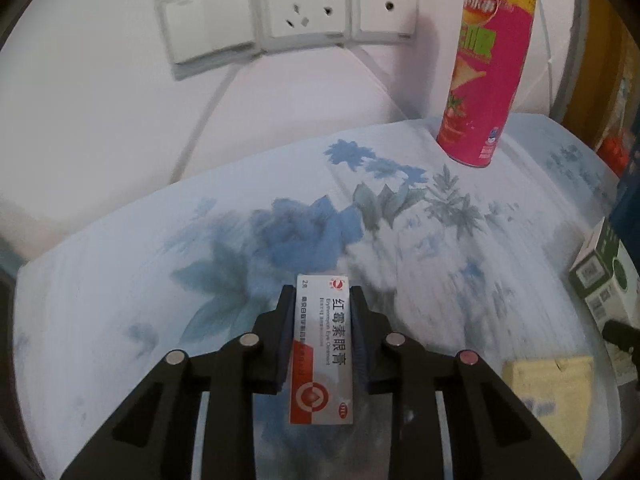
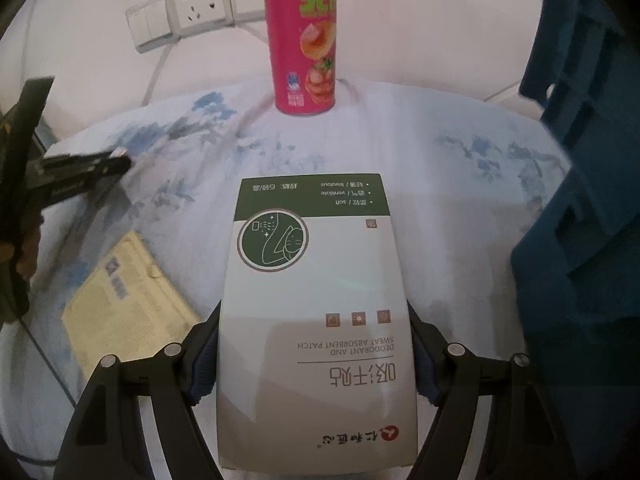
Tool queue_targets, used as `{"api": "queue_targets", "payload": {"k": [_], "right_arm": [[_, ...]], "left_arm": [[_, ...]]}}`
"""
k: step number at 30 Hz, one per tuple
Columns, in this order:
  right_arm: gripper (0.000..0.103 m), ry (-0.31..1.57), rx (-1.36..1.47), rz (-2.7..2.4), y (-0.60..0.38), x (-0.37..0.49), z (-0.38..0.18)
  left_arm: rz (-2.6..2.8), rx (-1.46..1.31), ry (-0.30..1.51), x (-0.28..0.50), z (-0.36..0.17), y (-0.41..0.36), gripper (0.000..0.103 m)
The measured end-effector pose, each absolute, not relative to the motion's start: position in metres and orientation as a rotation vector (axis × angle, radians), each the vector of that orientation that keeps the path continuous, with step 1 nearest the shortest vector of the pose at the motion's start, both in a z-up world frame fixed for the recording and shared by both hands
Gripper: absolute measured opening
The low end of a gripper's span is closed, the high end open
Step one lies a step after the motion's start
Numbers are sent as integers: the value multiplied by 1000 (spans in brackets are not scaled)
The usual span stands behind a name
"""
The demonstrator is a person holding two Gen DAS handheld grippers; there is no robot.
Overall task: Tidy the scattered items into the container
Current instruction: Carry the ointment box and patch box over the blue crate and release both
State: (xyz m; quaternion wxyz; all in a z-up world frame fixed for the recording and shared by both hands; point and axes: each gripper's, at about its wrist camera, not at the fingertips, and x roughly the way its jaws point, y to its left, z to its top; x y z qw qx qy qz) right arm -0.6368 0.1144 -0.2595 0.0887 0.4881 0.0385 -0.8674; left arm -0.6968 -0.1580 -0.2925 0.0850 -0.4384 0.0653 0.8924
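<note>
My left gripper (image 1: pixel 322 294) is shut on a small white and red eye ointment box (image 1: pixel 322 360), its pads pressing on the long sides just above the floral cloth (image 1: pixel 160 280). My right gripper (image 2: pixel 314 308) is shut on a larger white and green patch box (image 2: pixel 316 280), which fills the middle of the right wrist view. That same box (image 1: pixel 604 280) shows at the right edge of the left wrist view. A dark blue plastic crate (image 2: pixel 580 200) stands close on the right. In the right wrist view the left gripper (image 2: pixel 80 168) appears at the left edge.
A tall pink chips can (image 1: pixel 486 68) stands upright at the back of the cloth, near the wall. A flat yellow packet (image 2: pixel 128 304) lies on the cloth between the two grippers. A wall socket panel (image 1: pixel 304 8) is behind.
</note>
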Motion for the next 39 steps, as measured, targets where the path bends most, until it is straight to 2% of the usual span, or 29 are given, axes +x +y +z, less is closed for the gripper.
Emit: {"api": "queue_targets", "payload": {"k": [13,25,33,39], "right_arm": [[77,176,1209,-2586,53,-557,-161],[77,218,988,-2631,5,-408,-46],[77,205,791,-2761,44,-302,46],[77,164,707,-2901,134,-250,88]], "left_arm": [[2774,-1227,138,-554,-183,-171,26],[2831,-1087,121,-396,-67,-196,26],[2797,-894,147,-324,9,-144,26],[2740,-776,172,-295,52,-56,26]]}}
